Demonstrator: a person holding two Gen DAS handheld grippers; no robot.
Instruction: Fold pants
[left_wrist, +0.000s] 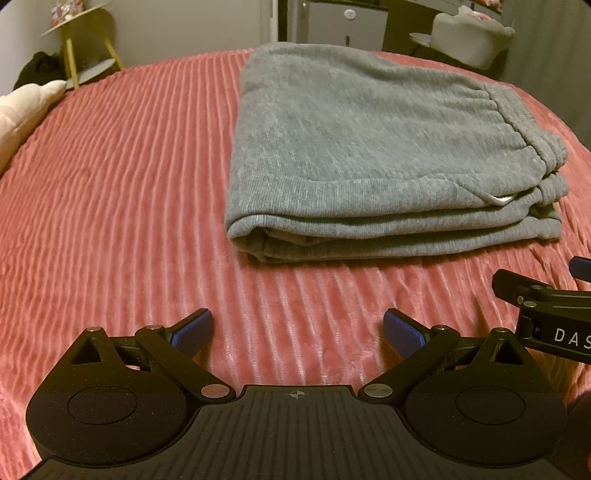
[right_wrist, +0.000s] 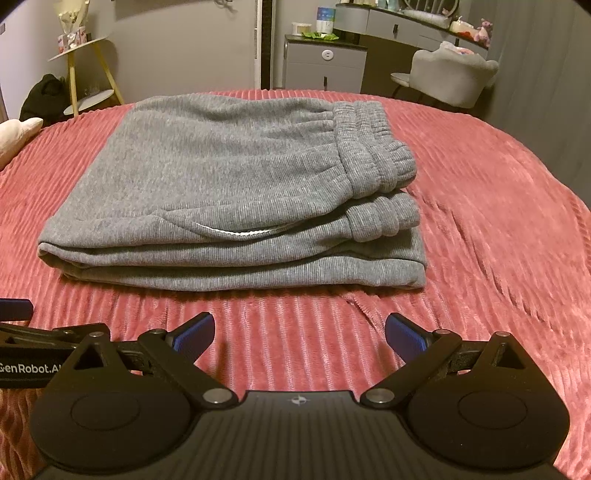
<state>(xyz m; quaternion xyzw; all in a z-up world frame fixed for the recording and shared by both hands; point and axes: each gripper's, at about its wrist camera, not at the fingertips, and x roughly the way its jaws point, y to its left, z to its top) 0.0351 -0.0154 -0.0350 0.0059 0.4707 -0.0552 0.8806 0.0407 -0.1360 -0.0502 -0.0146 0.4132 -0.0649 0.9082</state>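
the grey sweatpants (right_wrist: 229, 192) lay folded into a thick stacked bundle on the pink ribbed bedspread (right_wrist: 498, 229), elastic waistband (right_wrist: 373, 147) turned toward the right side of the pile. the right gripper (right_wrist: 300, 334) hung just short of the bundle's near edge, its blue-padded fingers (right_wrist: 194, 332) spread wide apart with nothing between them, bare bedspread showing in the gap. the pants sat straight ahead of it, a little to its left. the left gripper (left_wrist: 297, 330) was likewise spread and empty, over bedspread, and from it the sweatpants (left_wrist: 351, 147) lay ahead and to the right, not touching. the two grippers were close side by side; a part of each showed at the edge of the other's view. beyond the bed stood a grey chair (right_wrist: 450, 74), a grey cabinet (right_wrist: 325, 66) and a yellow-legged side table (right_wrist: 88, 70).
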